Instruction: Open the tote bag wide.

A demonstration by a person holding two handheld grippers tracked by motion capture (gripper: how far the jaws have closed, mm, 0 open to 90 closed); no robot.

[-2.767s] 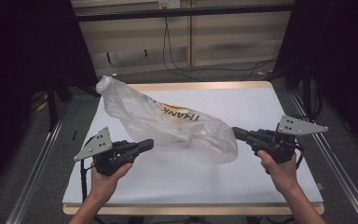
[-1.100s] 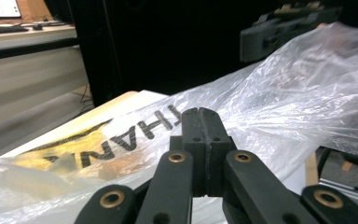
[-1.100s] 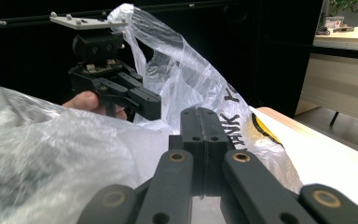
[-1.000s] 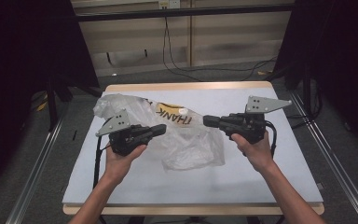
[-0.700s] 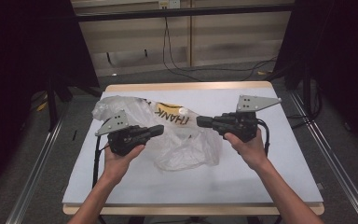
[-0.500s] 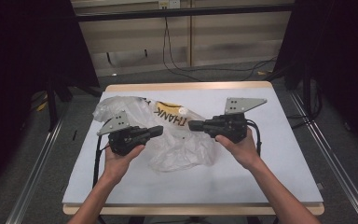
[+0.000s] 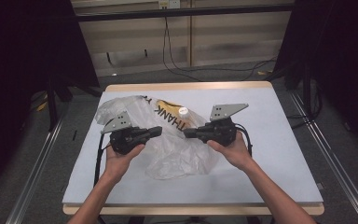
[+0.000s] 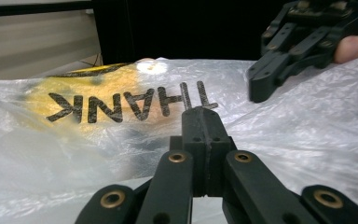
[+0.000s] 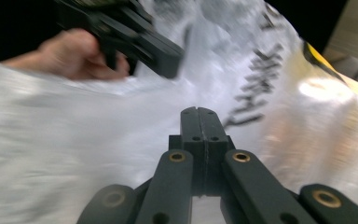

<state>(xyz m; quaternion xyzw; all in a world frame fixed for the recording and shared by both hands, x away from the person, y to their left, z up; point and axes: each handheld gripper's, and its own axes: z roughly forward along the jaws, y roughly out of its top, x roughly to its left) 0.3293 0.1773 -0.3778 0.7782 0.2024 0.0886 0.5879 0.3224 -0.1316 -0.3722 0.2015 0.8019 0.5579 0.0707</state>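
At frame centre, a crumpled clear plastic bag (image 7: 168, 140) printed "THANK" lies between and beneath the left gripper (image 7: 154, 131) and right gripper (image 7: 189, 134), both with jaws pressed together, empty.

Right gripper (image 7: 187, 133) moved inward from the table's right side, now over the bag (image 7: 168, 135), tip facing the left gripper (image 7: 158, 130), jaws pressed together. Left gripper moved up and inward onto the bag early on. Bag, earlier spread wide with one corner raised, now bunched narrower between the hands.
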